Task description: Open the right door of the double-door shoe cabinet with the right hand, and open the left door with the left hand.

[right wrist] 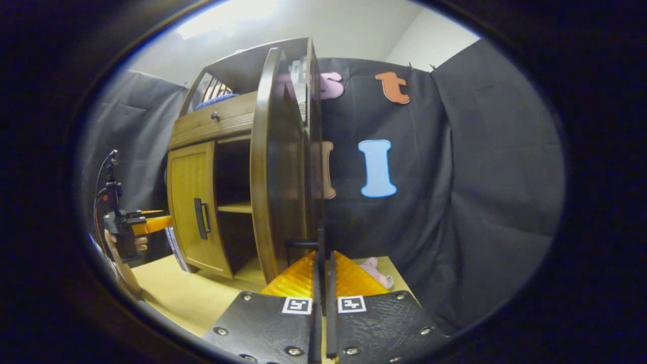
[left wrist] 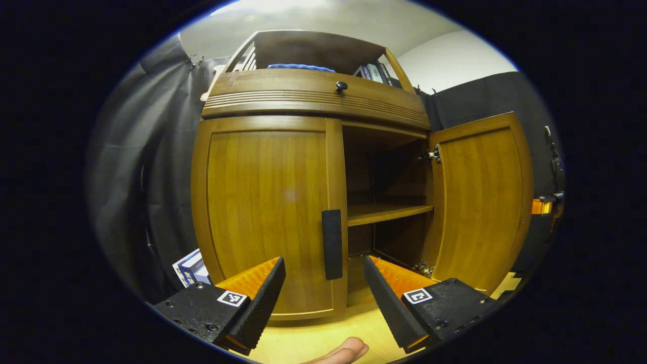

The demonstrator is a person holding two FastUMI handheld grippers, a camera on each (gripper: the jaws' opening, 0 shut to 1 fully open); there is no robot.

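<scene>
The wooden shoe cabinet (left wrist: 313,96) stands in front of me. Its left door (left wrist: 268,202) is closed, with a black vertical handle (left wrist: 332,244) at its inner edge. My left gripper (left wrist: 323,260) is open, its fingers either side of that handle and just short of it. The right door (left wrist: 480,202) is swung wide open, baring a shelf (left wrist: 386,212). In the right gripper view that door (right wrist: 275,167) is edge-on, and my right gripper (right wrist: 323,258) is shut on its thin black handle (right wrist: 320,240). The left gripper (right wrist: 149,223) shows farther off, held by a hand.
The cabinet sits on a light wooden tabletop (left wrist: 323,333). A blue-and-white box (left wrist: 189,268) leans at the cabinet's left. A drawer knob (left wrist: 341,86) sits above the doors, with books on top. A pink soft item (right wrist: 376,273) lies behind the open door, by the black cloth wall.
</scene>
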